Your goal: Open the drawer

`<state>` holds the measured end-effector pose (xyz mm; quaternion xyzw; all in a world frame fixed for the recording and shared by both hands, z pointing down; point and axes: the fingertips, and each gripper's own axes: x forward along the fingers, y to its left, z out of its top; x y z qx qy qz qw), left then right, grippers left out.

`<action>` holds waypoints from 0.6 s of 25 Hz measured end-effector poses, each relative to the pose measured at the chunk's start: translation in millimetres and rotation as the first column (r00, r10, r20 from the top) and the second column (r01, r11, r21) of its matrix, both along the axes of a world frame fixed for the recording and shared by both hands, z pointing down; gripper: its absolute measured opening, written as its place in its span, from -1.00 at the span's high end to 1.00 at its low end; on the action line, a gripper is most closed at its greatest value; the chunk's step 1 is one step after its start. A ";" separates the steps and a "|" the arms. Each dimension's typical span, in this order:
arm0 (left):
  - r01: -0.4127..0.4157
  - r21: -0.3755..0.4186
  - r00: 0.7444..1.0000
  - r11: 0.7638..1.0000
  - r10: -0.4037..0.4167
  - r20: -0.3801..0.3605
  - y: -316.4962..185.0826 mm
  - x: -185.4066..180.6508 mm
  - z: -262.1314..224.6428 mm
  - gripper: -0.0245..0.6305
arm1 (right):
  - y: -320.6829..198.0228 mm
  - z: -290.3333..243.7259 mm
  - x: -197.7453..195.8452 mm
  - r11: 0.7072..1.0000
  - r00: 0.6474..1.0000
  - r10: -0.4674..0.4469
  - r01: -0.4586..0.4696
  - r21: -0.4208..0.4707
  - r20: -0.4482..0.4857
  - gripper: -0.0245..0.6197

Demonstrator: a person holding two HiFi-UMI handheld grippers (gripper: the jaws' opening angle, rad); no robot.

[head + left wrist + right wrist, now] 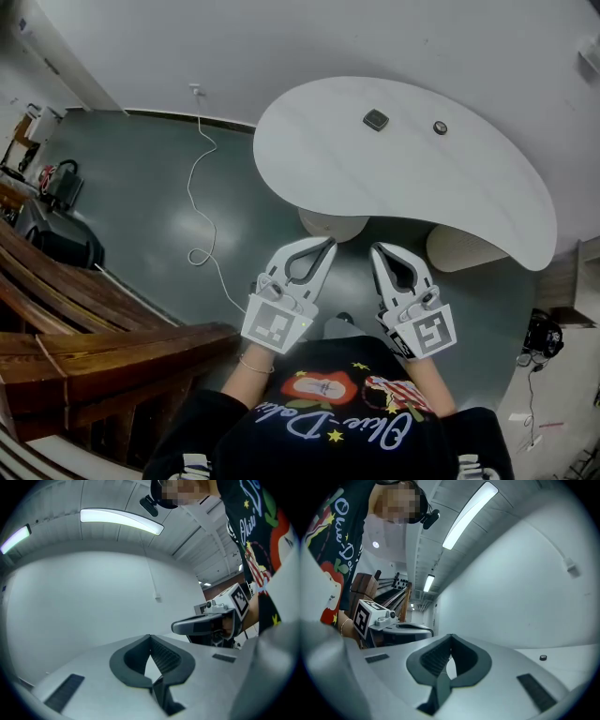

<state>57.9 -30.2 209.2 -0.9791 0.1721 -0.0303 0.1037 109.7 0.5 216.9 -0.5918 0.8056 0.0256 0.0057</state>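
Head view: left hand-held gripper [325,247], right hand-held gripper [378,250] side by side, both clenched, empty, tips at near edge of white bench [469,187].

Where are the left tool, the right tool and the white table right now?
left tool [328,244]: head view, at its closed tips.
right tool [377,249]: head view, at its closed tips.
white table [469,178]: head view, bare part of its top.

White curved table [403,178] on grey floor [150,206], wooden rails [94,347] left, white wall [281,47] behind.
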 end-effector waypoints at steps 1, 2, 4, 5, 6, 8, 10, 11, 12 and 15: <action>0.005 -0.005 1.000 1.000 -0.005 0.001 -0.8 3.0 1.7 0.92 | -0.6 1.8 3.7 1.000 1.000 -0.002 0.002 -0.004 0.004 0.93; 0.011 -0.015 1.000 1.000 -0.011 0.002 -1.7 6.1 3.8 0.92 | -1.2 3.6 7.7 1.000 1.000 -0.003 0.003 -0.009 0.008 0.93; 0.024 -0.049 1.000 0.998 -0.024 -0.005 -4.9 13.5 8.3 0.92 | -3.3 7.2 16.7 1.000 1.000 -0.004 0.005 -0.016 0.017 0.93; 0.029 -0.061 1.000 0.998 -0.029 -0.007 -6.9 17.4 10.8 0.92 | -5.0 9.5 21.3 1.000 1.000 -0.005 0.005 -0.018 0.021 0.93; 0.032 -0.064 0.999 0.997 -0.032 -0.005 -8.6 21.0 13.7 0.92 | -6.6 12.5 25.5 1.000 1.000 -0.005 0.006 -0.021 0.024 0.93; 0.040 -0.066 0.999 0.997 -0.040 0.009 -10.3 26.1 21.7 0.92 | -8.8 20.3 32.6 1.000 0.999 -0.004 0.006 -0.029 0.035 0.93; 0.052 -0.079 0.999 0.996 -0.051 0.019 -11.1 28.6 30.8 0.92 | -10.1 27.8 37.4 0.999 0.999 -0.005 0.007 -0.037 0.048 0.93; 0.058 -0.091 0.998 0.994 -0.057 0.021 -11.6 28.9 35.4 0.92 | -10.8 31.4 38.7 0.999 0.999 -0.006 0.009 -0.040 0.052 0.93; 0.064 -0.107 0.998 0.992 -0.062 0.023 -12.3 28.8 40.3 0.92 | -11.8 35.4 39.4 0.999 0.998 -0.009 0.011 -0.044 0.055 0.93; 0.075 -0.125 0.997 0.989 -0.072 0.031 -17.8 29.5 54.4 0.92 | -17.9 48.9 43.0 0.998 0.998 -0.014 0.017 -0.064 0.056 0.93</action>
